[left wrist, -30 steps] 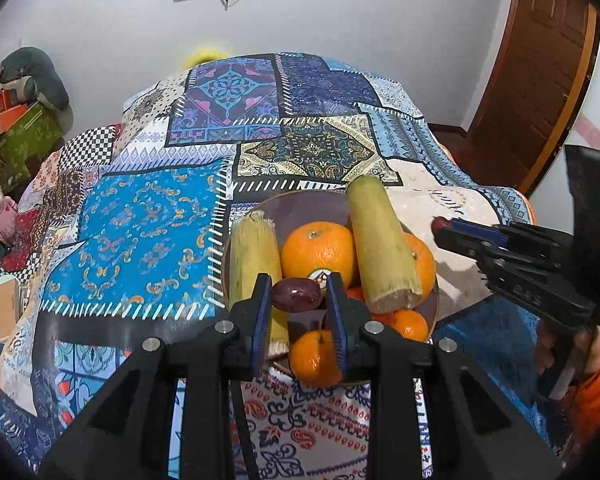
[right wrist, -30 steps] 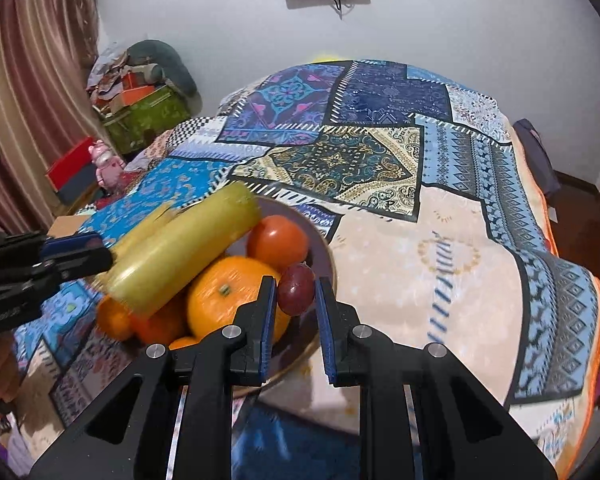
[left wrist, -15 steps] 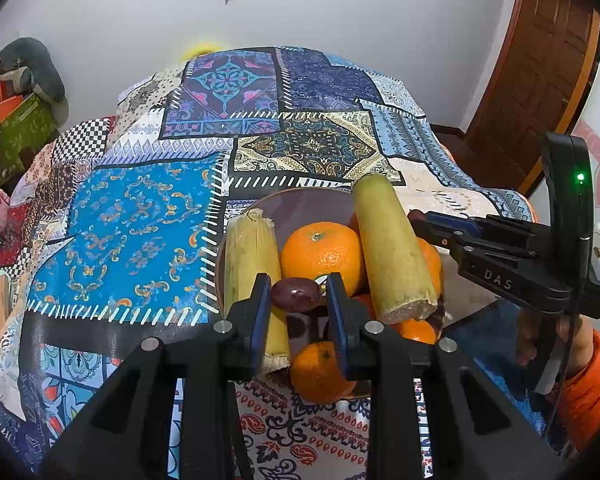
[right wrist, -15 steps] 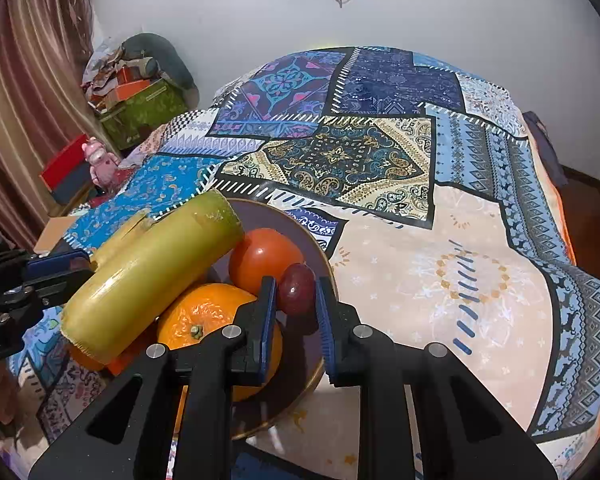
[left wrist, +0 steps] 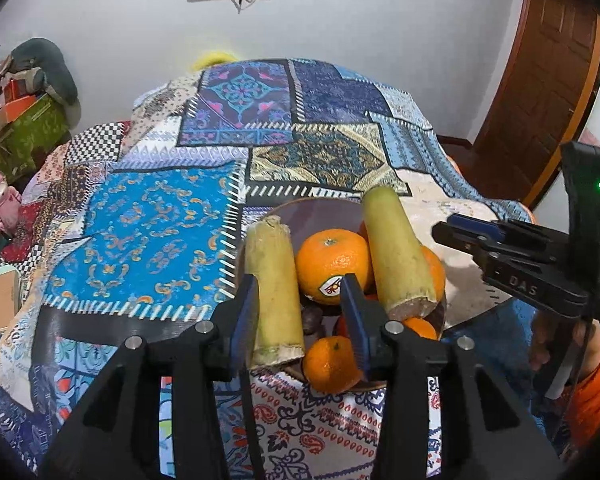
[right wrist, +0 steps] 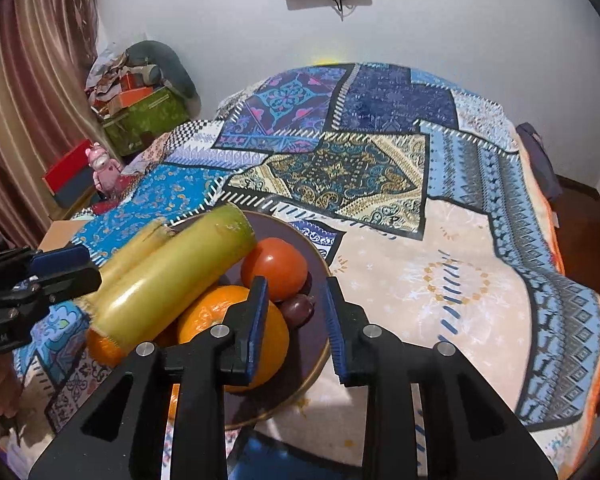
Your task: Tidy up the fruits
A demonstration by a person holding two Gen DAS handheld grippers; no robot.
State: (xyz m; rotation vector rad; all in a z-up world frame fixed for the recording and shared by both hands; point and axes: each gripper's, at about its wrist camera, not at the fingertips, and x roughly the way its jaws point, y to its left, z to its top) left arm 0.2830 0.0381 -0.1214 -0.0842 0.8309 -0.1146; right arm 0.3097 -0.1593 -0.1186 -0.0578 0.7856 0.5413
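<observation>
Bed: the patchwork bedspread (right wrist: pixel 380 176) is carrying everything; the fruit is sitting on the bed, not on any surface.
Bowl: the dark brown bowl (right wrist: pixel 320 364) is lying near the bed's front edge, and all the fruit I can see is piled in it.
Sugarcane pieces: two yellow-green sugarcane pieces (left wrist: pixel 396 252) are lying lengthwise across the heap, one on each side of the labelled orange (left wrist: pixel 332 266).
Tomato: a red tomato (right wrist: pixel 274 268) is resting at the bowl's far side.
Plums: a dark plum (right wrist: pixel 298 310) is sitting in the bowl just ahead of the right gripper (right wrist: pixel 294 324); another plum (left wrist: pixel 312 320) is lying low between the left gripper (left wrist: pixel 300 320) fingers.
Grippers: both are hanging over the bowl with jaws spread and nothing in them.
Step in hand: it looks to me like the plums are being dropped off; both are in the bowl.
Next move: I'd judge both grippers need lifting straight up and back, clear of the loosely stacked sugarcane, before looking for any fruit outside the bowl.
</observation>
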